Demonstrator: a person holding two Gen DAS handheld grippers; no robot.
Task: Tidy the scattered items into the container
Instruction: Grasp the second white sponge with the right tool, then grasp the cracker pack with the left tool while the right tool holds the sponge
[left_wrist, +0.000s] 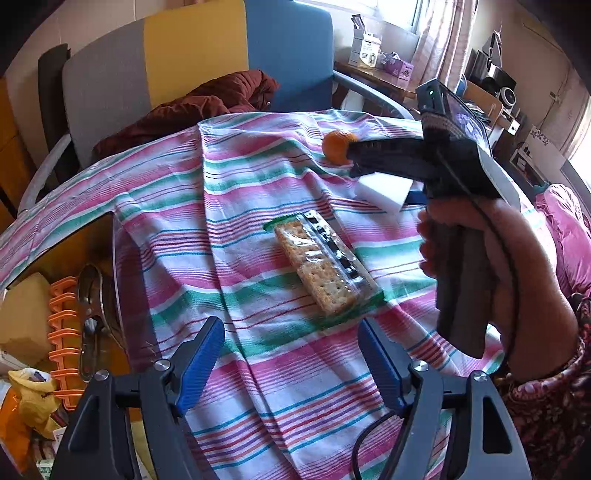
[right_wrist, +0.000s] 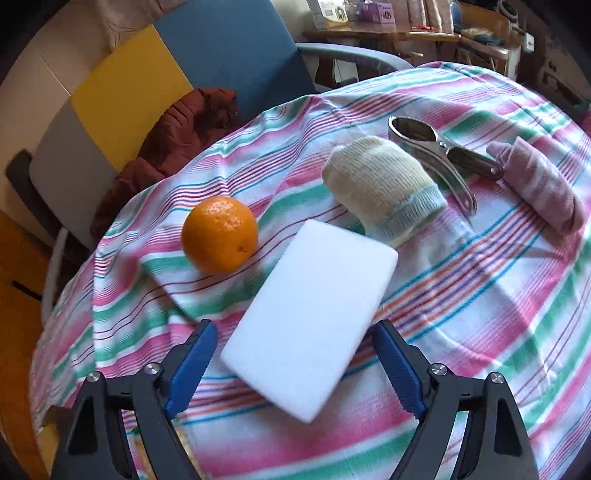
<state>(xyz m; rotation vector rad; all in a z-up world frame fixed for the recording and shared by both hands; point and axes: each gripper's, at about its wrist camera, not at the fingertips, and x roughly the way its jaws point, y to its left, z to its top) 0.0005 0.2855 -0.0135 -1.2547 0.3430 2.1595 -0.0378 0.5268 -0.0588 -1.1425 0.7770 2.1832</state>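
Striped cloth (left_wrist: 258, 369) in pink, green and white covers the table in the left wrist view. The left gripper (left_wrist: 291, 354) hangs with its blue-padded jaws spread wide and nothing between them. A clear-wrapped packet of square crackers with green ends (left_wrist: 325, 269) lies on the cloth just beyond the fingertips, toward twelve o'clock and a little to the right, apart from both pads. Farther on, at about one o'clock, a white rectangular foam block (left_wrist: 382, 190) sits under the black body of the right gripper (left_wrist: 352, 157), whose tips reach a round orange fruit (left_wrist: 338, 147); from here I cannot tell whether they touch it. The person's right hand (left_wrist: 495, 266) wraps the handle at three o'clock. At nine o'clock, off the table edge, an orange plastic rack (left_wrist: 62, 332) and a metal clip (left_wrist: 90, 325) show — the container itself is not clear to me.

In the right wrist view the right gripper (right_wrist: 293, 363) is released, jaws wide. The white foam block (right_wrist: 310, 314) lies tilted between the pads, blurred, with a gap on each side. The orange fruit (right_wrist: 219, 234) rests at eleven o'clock, just beside the block's far left corner. At one o'clock sit a cream knitted sock with a pale blue cuff (right_wrist: 380, 184), a steel spring clamp (right_wrist: 436, 151) behind it, and — farthest right — a rolled mauve striped sock (right_wrist: 539, 184).
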